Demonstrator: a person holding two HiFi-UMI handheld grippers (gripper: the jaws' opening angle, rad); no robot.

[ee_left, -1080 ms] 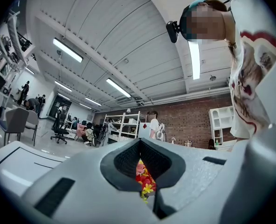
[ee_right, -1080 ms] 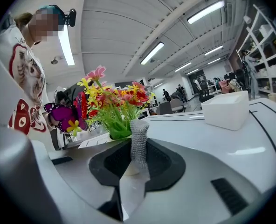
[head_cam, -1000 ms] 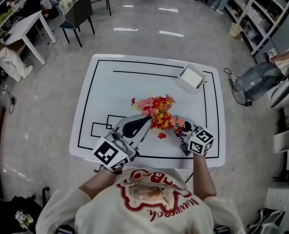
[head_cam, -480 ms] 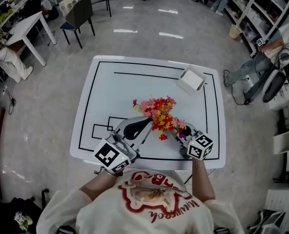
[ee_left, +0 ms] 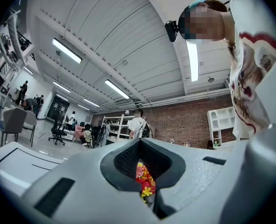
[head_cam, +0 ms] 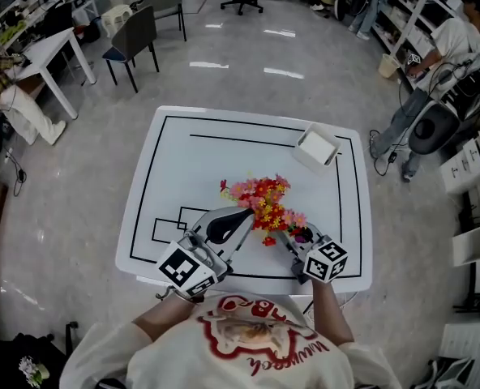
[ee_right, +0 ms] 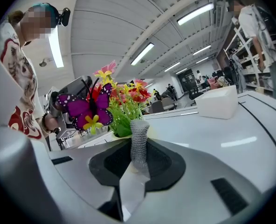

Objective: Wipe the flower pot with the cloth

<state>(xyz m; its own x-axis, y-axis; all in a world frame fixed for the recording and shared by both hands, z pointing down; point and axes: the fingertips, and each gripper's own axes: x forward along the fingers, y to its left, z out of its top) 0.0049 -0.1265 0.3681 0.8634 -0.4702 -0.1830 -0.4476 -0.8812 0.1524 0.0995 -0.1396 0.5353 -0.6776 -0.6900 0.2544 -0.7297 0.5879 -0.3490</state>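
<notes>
— What do we count, biggest first?

— We count 1 white table marked with black lines. On it are 1 white box near the far right corner and 1 pot on the near half, well apart from the box. Then there are 2 grippers, 1 cloth and 1 butterfly.

— How does the pot look to us?

— We see mostly its filling: red, pink and yellow blooms over green leaves. The purple butterfly, with a yellow flower at its middle, sits on the right side. The blooms hide the pot's wall from above.

— And the grippers?

— The pot sits between their tips. The left gripper points at the blooms with its jaws pressed fully together, and we see flowers through the notch between them. We cannot tell whether it touches the pot. The right gripper is clamped on the grey, mesh-textured cloth, which stands upright out of its jaws, just beside the leaves.
</notes>
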